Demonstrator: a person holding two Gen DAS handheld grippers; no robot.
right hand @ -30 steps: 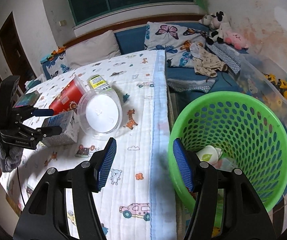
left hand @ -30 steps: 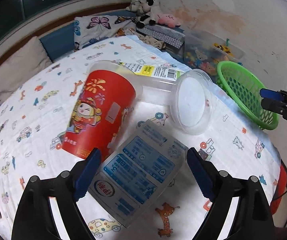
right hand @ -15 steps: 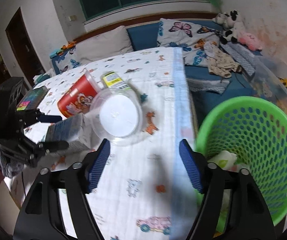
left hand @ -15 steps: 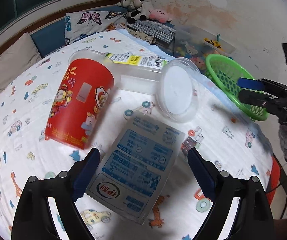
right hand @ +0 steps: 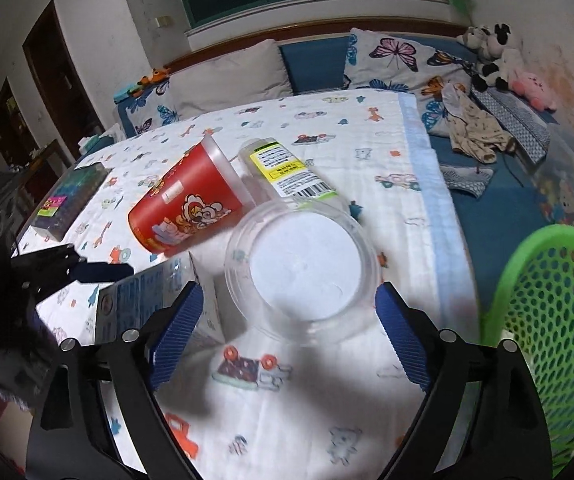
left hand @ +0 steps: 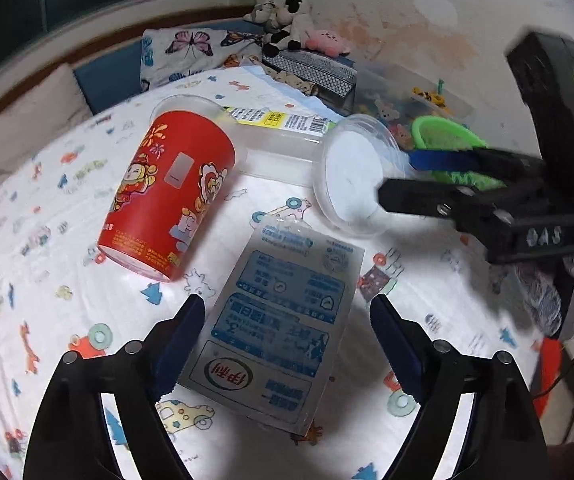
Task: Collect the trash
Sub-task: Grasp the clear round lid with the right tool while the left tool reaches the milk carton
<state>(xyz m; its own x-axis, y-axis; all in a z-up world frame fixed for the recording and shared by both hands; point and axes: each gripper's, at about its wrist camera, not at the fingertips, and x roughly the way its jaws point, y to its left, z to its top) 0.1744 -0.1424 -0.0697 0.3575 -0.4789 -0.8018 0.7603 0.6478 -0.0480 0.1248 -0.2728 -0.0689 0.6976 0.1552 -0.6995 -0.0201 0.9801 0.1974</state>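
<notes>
A flattened blue-and-white milk carton (left hand: 283, 320) lies on the cartoon-print sheet (left hand: 67, 280) between the fingers of my left gripper (left hand: 287, 344). Its jaws are closing, and the pads stand clear of the carton's edges. A red paper cup (left hand: 167, 200) lies on its side to the left. Behind it a clear plastic jar (right hand: 303, 272) with a yellow label also lies on its side. My right gripper (right hand: 287, 312) faces the jar's round end with its jaws opening, not touching it. From the left wrist, the right gripper (left hand: 397, 178) reaches in from the right.
A green mesh basket (right hand: 547, 320) stands off the bed's right edge, with some trash inside earlier. A dark box (right hand: 67, 200) lies at the sheet's left edge. Pillows, plush toys (left hand: 291, 24), clothes (right hand: 475, 132) and a clear toy bin (left hand: 419, 92) line the far side.
My right gripper swung left from the basket to the clear jar and its jaws widened. My left gripper edged closer over the carton.
</notes>
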